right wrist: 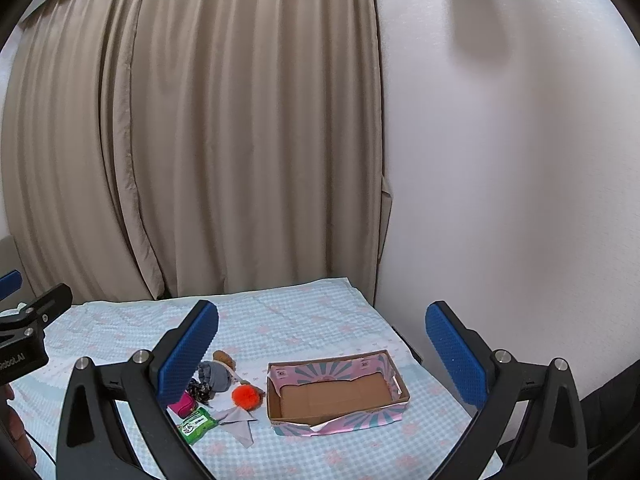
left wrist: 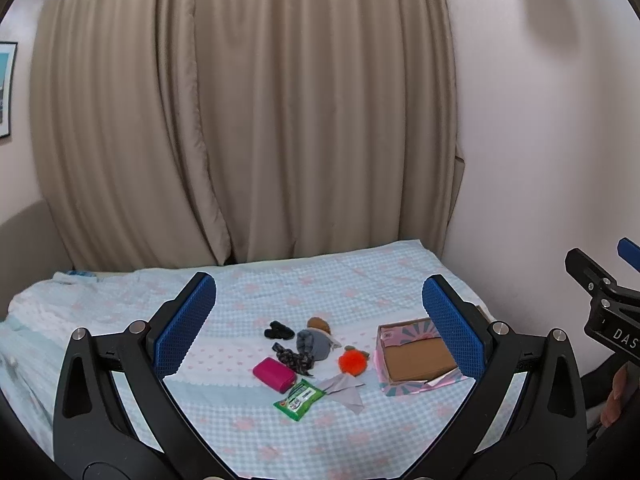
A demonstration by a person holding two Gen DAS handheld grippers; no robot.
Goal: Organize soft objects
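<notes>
A pile of small soft things lies mid-bed: an orange pompom [left wrist: 352,362] [right wrist: 245,395], a grey sock [left wrist: 313,343] [right wrist: 215,375], a brown plush [left wrist: 319,323], a black hair tie [left wrist: 279,330], a patterned scrunchie [left wrist: 294,358], a magenta pouch [left wrist: 274,374] [right wrist: 182,403], a green wipes pack [left wrist: 298,399] [right wrist: 197,424] and a grey cloth [left wrist: 344,390] [right wrist: 238,424]. An open pink cardboard box [left wrist: 416,356] [right wrist: 340,392] sits empty to their right. My left gripper [left wrist: 320,328] and right gripper [right wrist: 322,352] are both open, empty, held well above the bed.
The bed [left wrist: 280,292] has a light blue checked cover with pink flowers. A beige curtain [left wrist: 240,120] hangs behind it and a white wall [right wrist: 500,160] runs along its right side. The bed's right edge lies just past the box.
</notes>
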